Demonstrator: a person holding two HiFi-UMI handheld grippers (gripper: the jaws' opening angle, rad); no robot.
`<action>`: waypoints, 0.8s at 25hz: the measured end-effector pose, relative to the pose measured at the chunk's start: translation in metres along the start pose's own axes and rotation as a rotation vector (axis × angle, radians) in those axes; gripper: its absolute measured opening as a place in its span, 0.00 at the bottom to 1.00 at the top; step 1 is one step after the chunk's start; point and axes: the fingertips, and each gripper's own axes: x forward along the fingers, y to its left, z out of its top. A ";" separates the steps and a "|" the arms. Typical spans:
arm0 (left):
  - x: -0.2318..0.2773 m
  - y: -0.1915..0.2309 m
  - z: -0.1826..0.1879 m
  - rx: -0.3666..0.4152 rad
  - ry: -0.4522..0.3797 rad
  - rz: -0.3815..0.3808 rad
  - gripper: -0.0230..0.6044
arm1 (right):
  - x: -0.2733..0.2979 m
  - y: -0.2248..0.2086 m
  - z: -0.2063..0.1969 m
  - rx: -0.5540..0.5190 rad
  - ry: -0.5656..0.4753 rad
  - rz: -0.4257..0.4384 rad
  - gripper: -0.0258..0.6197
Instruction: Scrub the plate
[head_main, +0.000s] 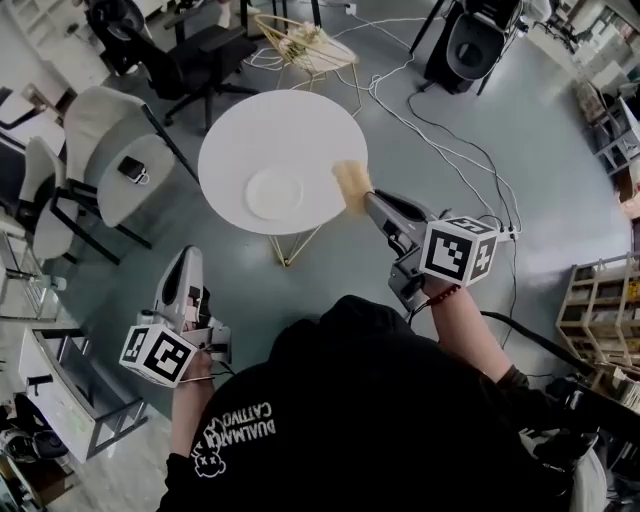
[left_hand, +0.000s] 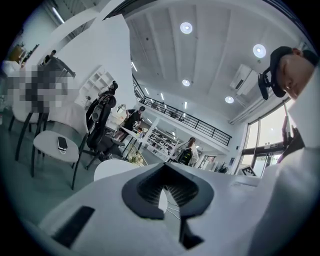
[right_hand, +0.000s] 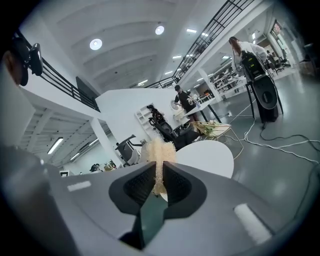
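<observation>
A: Starting at the right gripper (right_hand: 159, 176): closed on what?
B: Clamped on a sponge (right_hand: 157, 150), pale and fibrous, standing upright between the pads and sticking out past the tips.
A: And at the left gripper (left_hand: 170, 189)?
B: Shut pad to pad, with nothing between.
A: Where to find the plate (head_main: 274, 193)?
B: Flat on the round white table (head_main: 300, 125), toward the near edge, a little left of centre. White on white, hard to pick out against the top.
A: Close to the sponge?
B: Just beside, not touching. Held over the table's near right edge, right of the plate. Cannot tell whether resting on the top or above it.
A: And the left one, from the head view?
B: Low at the left, over the grey floor (head_main: 330, 268), well apart from the table, pointing roughly toward it.
A: Further out?
B: At the left, a small side table (head_main: 150, 195) with a phone (head_main: 132, 168) on it, chairs (head_main: 200, 55) around, cables (head_main: 455, 150) across the floor behind.
</observation>
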 end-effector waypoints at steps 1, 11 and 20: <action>0.001 0.003 -0.003 -0.013 0.003 -0.002 0.04 | 0.001 -0.004 -0.003 0.009 0.004 -0.009 0.11; 0.020 0.035 -0.050 -0.075 0.083 0.003 0.04 | 0.041 -0.041 -0.032 0.084 0.067 -0.046 0.11; 0.064 0.065 -0.066 -0.111 0.111 0.050 0.04 | 0.101 -0.066 -0.030 0.094 0.153 0.052 0.11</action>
